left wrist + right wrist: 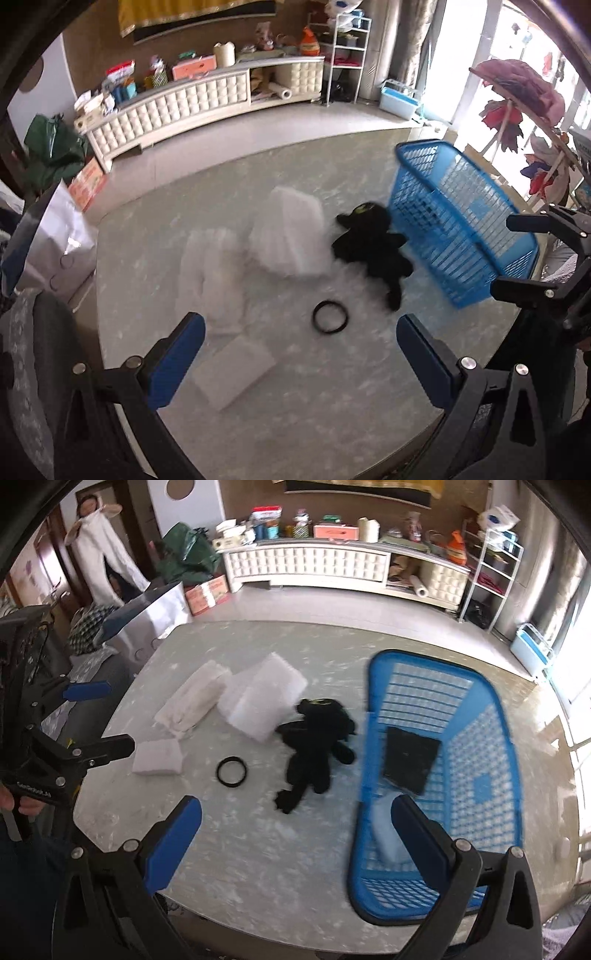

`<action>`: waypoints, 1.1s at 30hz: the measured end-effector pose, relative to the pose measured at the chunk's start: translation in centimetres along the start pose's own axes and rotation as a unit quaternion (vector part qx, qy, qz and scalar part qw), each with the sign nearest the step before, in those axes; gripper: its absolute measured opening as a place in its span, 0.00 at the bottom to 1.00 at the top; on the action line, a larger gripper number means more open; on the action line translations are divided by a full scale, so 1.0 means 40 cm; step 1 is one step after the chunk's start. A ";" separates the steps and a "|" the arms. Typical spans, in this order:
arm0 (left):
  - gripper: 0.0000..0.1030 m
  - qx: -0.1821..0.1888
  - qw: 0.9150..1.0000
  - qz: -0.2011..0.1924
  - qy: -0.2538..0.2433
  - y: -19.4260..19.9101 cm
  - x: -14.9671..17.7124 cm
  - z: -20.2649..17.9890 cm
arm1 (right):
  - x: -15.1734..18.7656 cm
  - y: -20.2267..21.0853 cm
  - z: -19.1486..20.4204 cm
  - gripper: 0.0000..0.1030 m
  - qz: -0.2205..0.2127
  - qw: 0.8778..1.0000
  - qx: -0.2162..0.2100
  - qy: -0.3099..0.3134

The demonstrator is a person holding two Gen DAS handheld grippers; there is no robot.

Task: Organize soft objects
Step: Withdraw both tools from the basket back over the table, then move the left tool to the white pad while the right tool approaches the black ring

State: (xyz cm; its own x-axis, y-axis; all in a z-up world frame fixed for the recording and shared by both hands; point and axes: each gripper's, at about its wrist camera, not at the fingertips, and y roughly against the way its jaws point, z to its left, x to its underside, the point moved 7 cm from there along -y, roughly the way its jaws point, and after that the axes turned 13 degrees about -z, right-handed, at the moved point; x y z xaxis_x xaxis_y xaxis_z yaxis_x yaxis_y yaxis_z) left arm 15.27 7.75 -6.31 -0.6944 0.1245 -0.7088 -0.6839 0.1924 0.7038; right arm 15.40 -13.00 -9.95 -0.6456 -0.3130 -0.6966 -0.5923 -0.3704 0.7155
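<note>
A blue plastic basket (476,206) (491,716) stands at the table's right. It holds a black flat pad (412,758) and a white sponge (388,830). A black plush toy (373,245) (317,746) lies beside the basket. A white foam block (290,232) (262,701), a folded white cloth (210,273) (192,705), a small white sponge (236,373) (159,757) and a black ring (330,317) (231,765) lie on the table. My left gripper (301,354) is open above the near table edge. My right gripper (295,834) is open, its right finger over the basket.
A marble table (314,417) (258,867) carries everything. A white bag (62,240) (147,616) stands at its left edge. A white cabinet (184,107) with clutter lines the far wall. A clothes rack (524,107) stands behind the basket.
</note>
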 end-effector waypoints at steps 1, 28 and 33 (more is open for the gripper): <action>1.00 -0.001 1.000 0.003 0.003 0.001 0.010 0.015 | 0.001 -0.010 0.013 1.00 0.003 1.000 -0.004 0.002; 1.00 -0.008 0.997 0.072 -0.040 -0.151 0.233 0.220 | 0.061 -0.358 0.212 1.00 0.104 0.991 -0.063 0.061; 1.00 -0.005 0.995 0.074 -0.069 -0.168 0.237 0.233 | 0.074 -0.391 0.211 1.00 0.114 0.989 -0.062 0.067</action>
State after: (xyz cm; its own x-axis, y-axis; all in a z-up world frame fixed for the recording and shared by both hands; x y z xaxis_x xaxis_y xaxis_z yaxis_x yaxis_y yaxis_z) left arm 15.38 16.72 -18.22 -0.7507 0.2828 -0.5971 -0.5791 0.1532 0.8007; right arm 18.68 -0.77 -22.76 -0.6808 -0.5118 -0.5240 -0.3696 -0.3777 0.8490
